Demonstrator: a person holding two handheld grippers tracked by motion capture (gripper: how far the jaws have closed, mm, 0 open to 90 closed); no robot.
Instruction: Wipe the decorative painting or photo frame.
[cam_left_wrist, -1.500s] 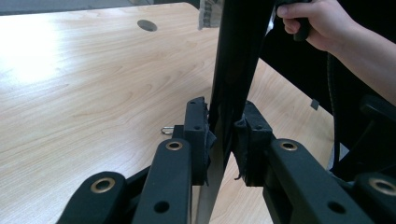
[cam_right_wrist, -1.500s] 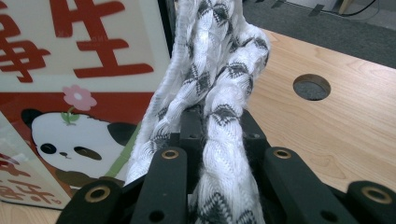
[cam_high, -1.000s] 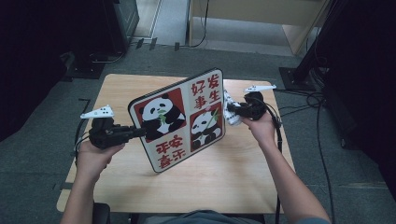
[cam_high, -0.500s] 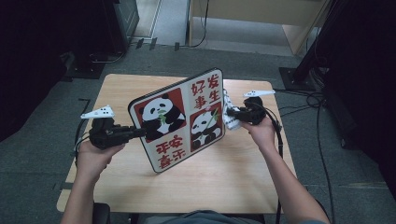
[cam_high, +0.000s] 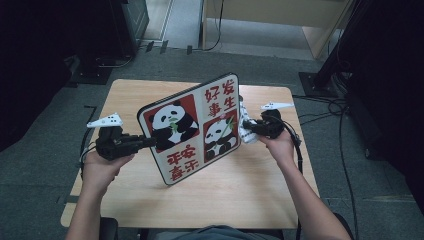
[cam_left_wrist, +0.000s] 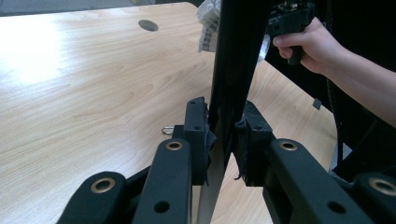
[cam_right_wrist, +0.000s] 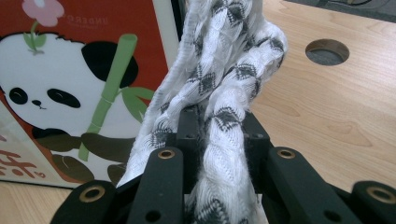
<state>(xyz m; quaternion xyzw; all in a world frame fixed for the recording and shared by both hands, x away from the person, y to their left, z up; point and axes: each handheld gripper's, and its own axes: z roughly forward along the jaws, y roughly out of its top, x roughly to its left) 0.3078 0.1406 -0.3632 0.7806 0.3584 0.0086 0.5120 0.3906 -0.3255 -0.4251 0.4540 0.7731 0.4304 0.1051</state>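
Observation:
A board (cam_high: 190, 130) printed with pandas and red characters is held tilted above the wooden table (cam_high: 250, 200). My left gripper (cam_high: 147, 141) is shut on its left edge. In the left gripper view the pads (cam_left_wrist: 198, 135) clamp the board's dark edge (cam_left_wrist: 236, 60). My right gripper (cam_high: 248, 127) is shut on a white cloth with grey diamonds (cam_high: 243, 116), which lies against the board's right edge. In the right gripper view the cloth (cam_right_wrist: 224, 70) bunches up between the jaws of that gripper (cam_right_wrist: 217, 126), and the panda print (cam_right_wrist: 84, 84) is just left of it.
The table has a round cable hole (cam_right_wrist: 327, 51), which the left gripper view shows too (cam_left_wrist: 148, 24). A small metal hook (cam_left_wrist: 168, 129) lies on the wood. Cables (cam_high: 345, 115) run over the floor to the right. Dark equipment stands at the left and right.
My right gripper has sunk a little with the cloth along the board's right edge. The left gripper and the board have kept still.

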